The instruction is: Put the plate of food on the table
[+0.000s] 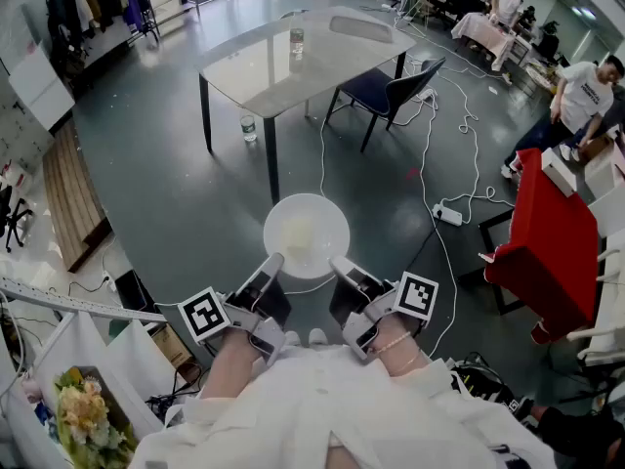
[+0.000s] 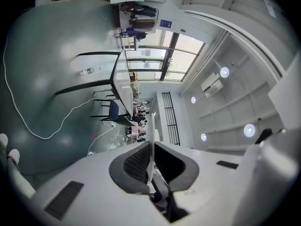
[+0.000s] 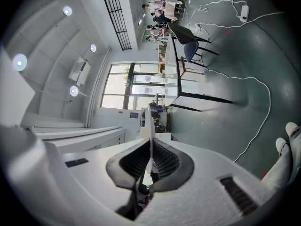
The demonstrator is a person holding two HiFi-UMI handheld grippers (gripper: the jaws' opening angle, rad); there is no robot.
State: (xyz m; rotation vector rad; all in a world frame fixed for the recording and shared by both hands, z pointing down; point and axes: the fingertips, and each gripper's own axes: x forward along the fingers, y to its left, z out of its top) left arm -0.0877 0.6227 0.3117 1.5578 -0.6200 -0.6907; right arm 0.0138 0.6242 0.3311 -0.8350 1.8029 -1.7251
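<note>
A white plate (image 1: 306, 234) with a pale heap of food in its middle hangs level over the grey floor, in front of the person's body. My left gripper (image 1: 272, 263) is shut on its near left rim, and my right gripper (image 1: 338, 263) is shut on its near right rim. In the left gripper view the plate (image 2: 151, 142) shows edge-on, pinched between the dark pads of the left gripper (image 2: 151, 163). The right gripper view shows the same: a thin plate (image 3: 150, 134) edge clamped in the right gripper (image 3: 149, 163). The glass-topped table (image 1: 293, 62) stands some way ahead.
A cup (image 1: 297, 40) stands on the table, a blue chair (image 1: 387, 90) at its right side, a water bottle (image 1: 248, 128) on the floor by a leg. White cables (image 1: 430, 179) and a power strip (image 1: 447, 215) lie at right, near a red-covered stand (image 1: 547, 242). People sit far right.
</note>
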